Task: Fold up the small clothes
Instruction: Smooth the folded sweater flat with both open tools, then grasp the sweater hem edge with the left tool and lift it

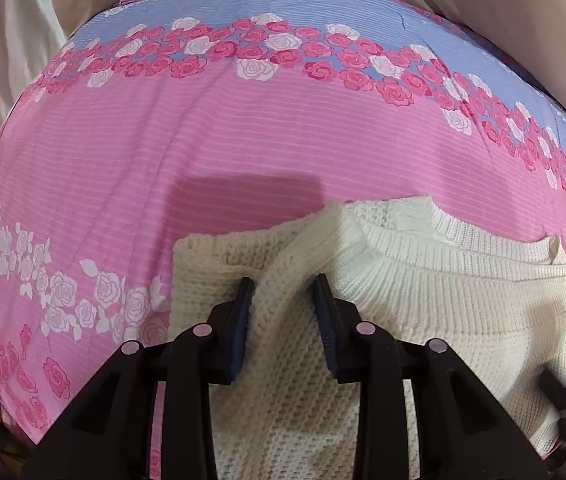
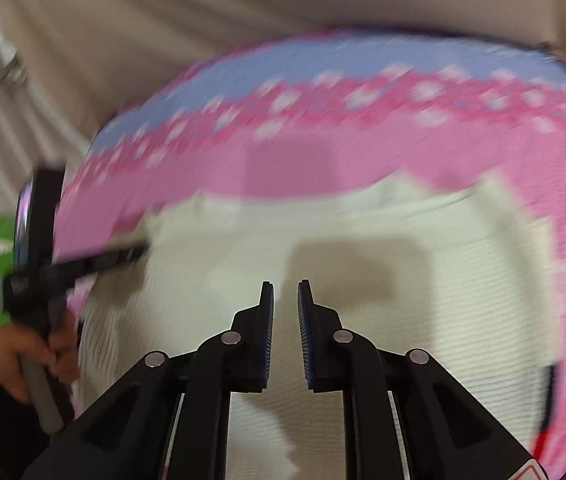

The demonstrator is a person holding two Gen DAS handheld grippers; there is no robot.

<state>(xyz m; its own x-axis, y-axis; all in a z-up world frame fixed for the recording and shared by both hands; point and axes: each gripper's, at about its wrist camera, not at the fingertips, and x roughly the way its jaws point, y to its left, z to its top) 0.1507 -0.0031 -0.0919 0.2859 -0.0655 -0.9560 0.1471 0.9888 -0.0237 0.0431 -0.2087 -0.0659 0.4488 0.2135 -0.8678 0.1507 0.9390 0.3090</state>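
Pinching a fold of the cream knit sweater (image 1: 423,292), the left gripper (image 1: 283,292) has a ridge of the fabric bunched between its blue pads, at the sleeve or shoulder left of the ribbed neckline. The sweater lies on the bed, on a pink floral bedsheet (image 1: 123,160), near the front edge. The right gripper (image 2: 285,300) hangs just above the sweater's body with its fingers a little apart and nothing between them — that view is motion-blurred, so contact with the knit cannot be judged.

Judgement: the step in hand is folding the sleeve side inward. To do it well, carry the pinched ridge low across the body, use the right gripper to pin the body flat, and release only once the edge lies straight. Loose knit stretches — pull gently.
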